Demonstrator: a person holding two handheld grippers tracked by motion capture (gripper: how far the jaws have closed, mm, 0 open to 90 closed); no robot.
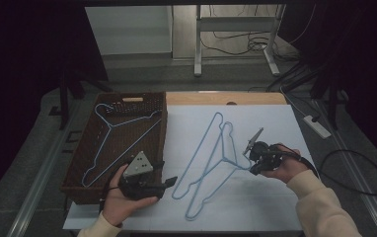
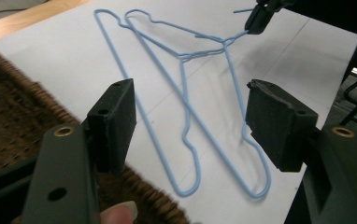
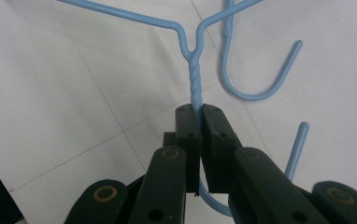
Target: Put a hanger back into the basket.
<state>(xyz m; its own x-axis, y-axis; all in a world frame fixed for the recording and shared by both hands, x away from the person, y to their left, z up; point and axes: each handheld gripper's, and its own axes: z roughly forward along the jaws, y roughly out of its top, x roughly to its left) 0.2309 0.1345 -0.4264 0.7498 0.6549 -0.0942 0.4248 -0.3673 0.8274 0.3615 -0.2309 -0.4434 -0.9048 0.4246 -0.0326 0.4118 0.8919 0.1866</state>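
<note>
Right tongs (image 3: 199,116): lower centre of the right gripper view, jaws pressed together on the twisted neck of a blue wire hanger (image 3: 193,70), just below where its shoulders fork; the grip at the neck probably serves to lift the hanger by its strongest point. In the high view the same right tongs (image 1: 253,160) sit right of centre, held by a hand (image 1: 282,165) in a cream sleeve. Left tongs (image 2: 190,121): jaws spread wide, holding nothing, hovering over the basket's edge and looking across the desk; in the high view the left tongs (image 1: 169,181) lie low and left of centre, apparently waiting to take or steady the hanger. Second hanger (image 3: 256,79): its hook curls at the upper right of the right gripper view, just beside the gripped neck; the left gripper view alone shows the two frames overlapping, their necks crossing under the right tongs. Both hangers lie on a white sheet (image 1: 270,123) covering the desk. Wicker basket (image 1: 80,163): left of frame in the high view, holding a third blue hanger (image 1: 112,133), likely the destination for the others. The right gripper view shows the closed grip; the high view gives the overall layout.
</note>
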